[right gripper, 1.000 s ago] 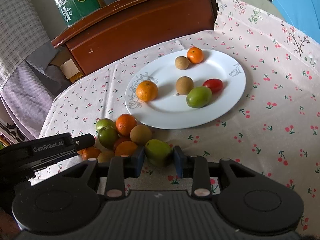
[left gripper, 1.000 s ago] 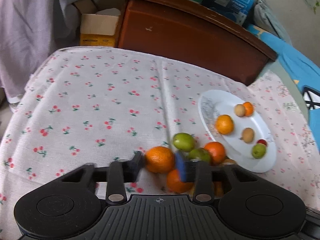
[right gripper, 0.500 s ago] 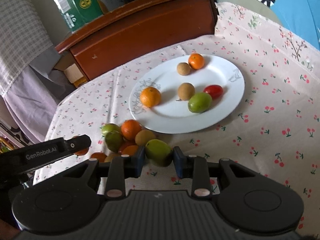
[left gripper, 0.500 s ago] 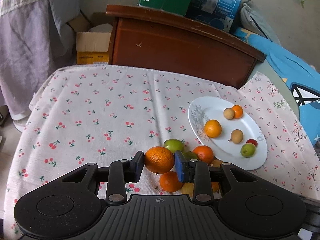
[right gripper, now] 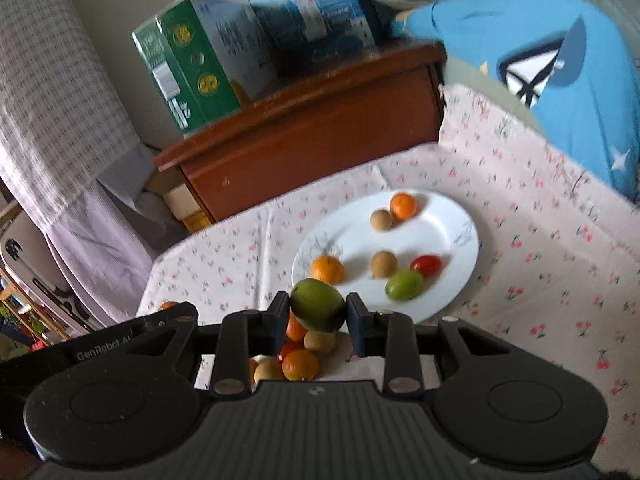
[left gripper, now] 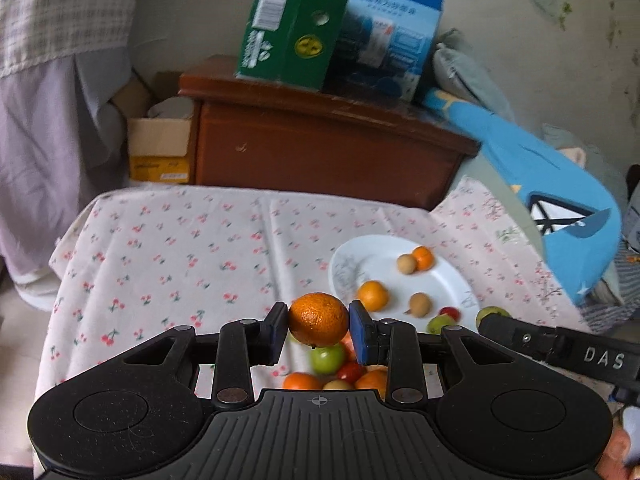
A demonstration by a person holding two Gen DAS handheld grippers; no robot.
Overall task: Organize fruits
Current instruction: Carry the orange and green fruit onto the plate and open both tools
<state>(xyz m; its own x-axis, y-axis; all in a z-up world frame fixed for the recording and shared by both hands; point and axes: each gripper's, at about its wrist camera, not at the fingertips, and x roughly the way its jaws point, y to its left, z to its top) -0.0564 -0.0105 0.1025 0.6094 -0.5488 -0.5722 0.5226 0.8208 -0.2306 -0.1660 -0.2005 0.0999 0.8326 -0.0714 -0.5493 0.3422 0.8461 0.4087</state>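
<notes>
While left gripper (left gripper: 318, 333) clamps orange (left gripper: 318, 319) and right gripper (right gripper: 318, 319) clamps green fruit (right gripper: 318, 309), carry level, lower onto bare plate (right gripper: 444, 224), avoid fruit there.

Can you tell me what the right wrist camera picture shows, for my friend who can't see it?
The right gripper is shut on a green fruit, held above a pile of loose fruit on a cherry-print tablecloth. Beyond it a white plate holds six small fruits, with a wooden cabinet behind.
</notes>
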